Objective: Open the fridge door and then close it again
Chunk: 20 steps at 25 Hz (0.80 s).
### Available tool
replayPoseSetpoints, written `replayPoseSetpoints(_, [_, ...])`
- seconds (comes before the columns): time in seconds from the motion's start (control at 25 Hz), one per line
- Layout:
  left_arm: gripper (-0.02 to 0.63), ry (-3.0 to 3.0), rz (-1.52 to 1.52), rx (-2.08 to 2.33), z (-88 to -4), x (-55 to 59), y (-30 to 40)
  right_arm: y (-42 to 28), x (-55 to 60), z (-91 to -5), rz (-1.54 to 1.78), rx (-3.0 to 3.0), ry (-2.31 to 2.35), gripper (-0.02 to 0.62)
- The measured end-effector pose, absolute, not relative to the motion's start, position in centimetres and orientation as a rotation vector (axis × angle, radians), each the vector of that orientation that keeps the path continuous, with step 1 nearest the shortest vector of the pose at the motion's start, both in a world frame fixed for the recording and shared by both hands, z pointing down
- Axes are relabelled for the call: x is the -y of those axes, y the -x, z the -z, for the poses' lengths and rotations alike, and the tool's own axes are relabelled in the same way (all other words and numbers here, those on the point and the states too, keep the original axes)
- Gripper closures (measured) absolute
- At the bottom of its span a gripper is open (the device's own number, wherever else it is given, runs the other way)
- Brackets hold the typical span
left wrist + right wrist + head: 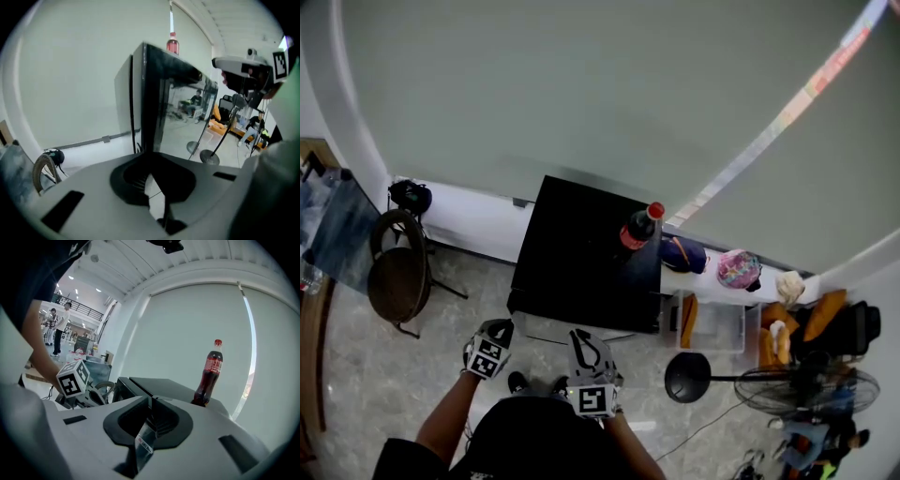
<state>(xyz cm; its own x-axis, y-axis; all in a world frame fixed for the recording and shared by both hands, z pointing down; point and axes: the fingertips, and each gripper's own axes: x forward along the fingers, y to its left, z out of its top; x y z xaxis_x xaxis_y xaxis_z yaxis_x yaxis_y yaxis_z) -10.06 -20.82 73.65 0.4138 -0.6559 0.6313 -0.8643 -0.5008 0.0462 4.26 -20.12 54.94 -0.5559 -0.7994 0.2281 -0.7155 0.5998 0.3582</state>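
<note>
A black mini fridge (581,253) stands against the pale wall, and its glass door (187,117) looks closed. On its top stands a cola bottle (639,228) with a red cap. Both grippers hang just in front of the fridge, touching nothing. My left gripper (499,328) is off the fridge's front left corner; in the left gripper view its jaws (149,180) are together and empty. My right gripper (584,339) faces the middle of the front; in the right gripper view its jaws (152,411) meet with nothing between them, aimed over the fridge (159,387) towards the bottle (209,373).
A round-seated chair (398,272) and a table (337,225) stand to the left. To the right of the fridge are a clear plastic box (717,323), a low ledge with a pink cap (739,269), and a floor fan (797,384) with its round base (687,377).
</note>
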Motion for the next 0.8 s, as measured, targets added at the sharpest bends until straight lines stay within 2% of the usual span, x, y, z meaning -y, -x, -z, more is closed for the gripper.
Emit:
replayPoseSetpoints(0.08, [0.598, -2.352, -0.667, 1.327, -70.2, 19.6, 9.3, -5.8, 18.6, -54.0, 0.300, 2.486, -1.231, 0.580])
replayPoseSetpoints(0.4, [0.600, -2.511, -0.171, 1.484, -54.4, 15.0, 6.3, -12.7, 13.6, -48.9, 0.167, 2.537, -1.487, 0.583])
replayPoseSetpoints(0.6, [0.600, -2.554, -0.037, 1.585, -48.7, 13.2, 5.8, -16.1, 12.0, -46.4, 0.163, 2.514, -1.631, 0.583])
replayPoseSetpoints(0.8, [0.600, -2.550, -0.026, 1.674, -47.0, 13.3, 5.9, -18.4, 12.2, -45.3, 0.140, 2.534, -1.761, 0.584])
